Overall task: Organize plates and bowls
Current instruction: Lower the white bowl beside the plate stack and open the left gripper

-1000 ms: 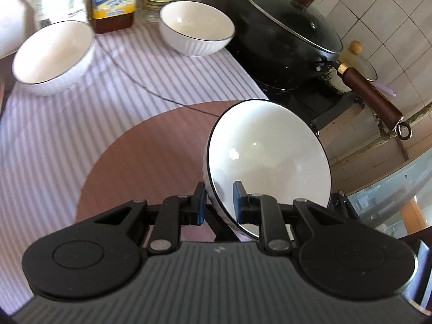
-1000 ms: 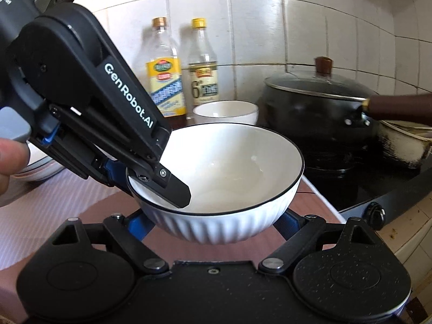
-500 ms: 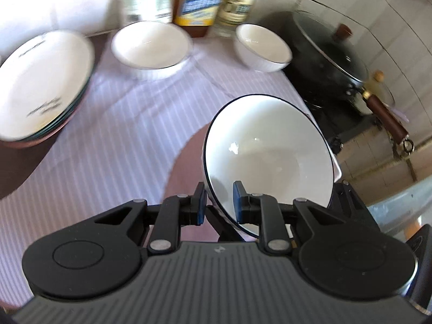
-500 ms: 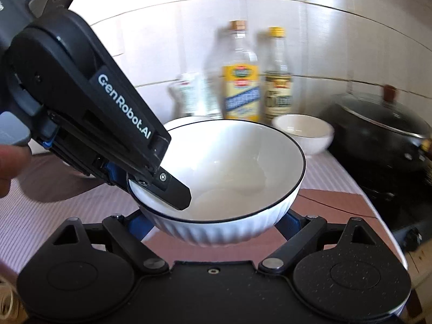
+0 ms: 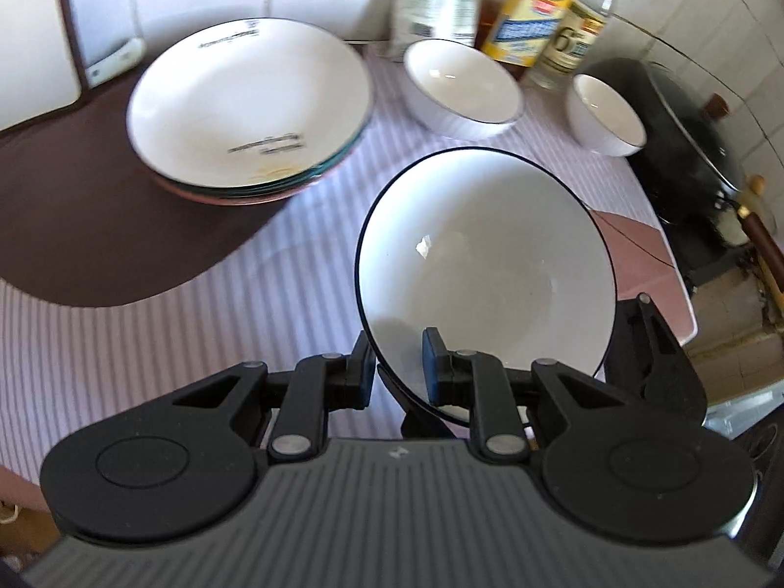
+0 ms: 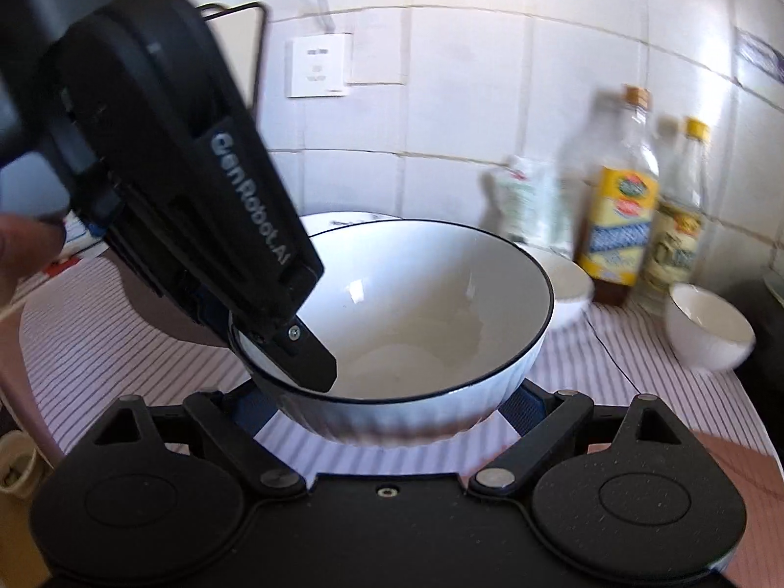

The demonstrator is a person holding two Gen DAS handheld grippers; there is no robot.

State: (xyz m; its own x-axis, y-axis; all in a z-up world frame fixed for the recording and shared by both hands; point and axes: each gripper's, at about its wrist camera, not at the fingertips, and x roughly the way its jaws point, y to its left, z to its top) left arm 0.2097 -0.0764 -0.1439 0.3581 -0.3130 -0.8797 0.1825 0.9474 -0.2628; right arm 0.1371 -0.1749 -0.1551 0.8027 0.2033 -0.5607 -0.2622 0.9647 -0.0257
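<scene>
Carried bowl [image 5: 485, 264]: off the counter, held between your two tools, tilted with its mouth toward the left wrist camera.
Left gripper [image 5: 397, 372]: clenched on the near rim, one pad inside, one outside.
Right gripper [image 6: 387, 402]: fingers spread wide, bracketing the ribbed belly; you cannot tell whether they press or merely cradle.
Likely target: medium bowl [image 5: 463, 88] by the bottles [image 5: 534, 24], ahead and just right of the plate stack [image 5: 245, 108].
Key relation: the target lies beyond the carried bowl and well apart from it, so you would reach forward, level it, then lower.
Small bowl [image 5: 605, 112]: further right, beside the black pot [image 5: 696, 147].
</scene>
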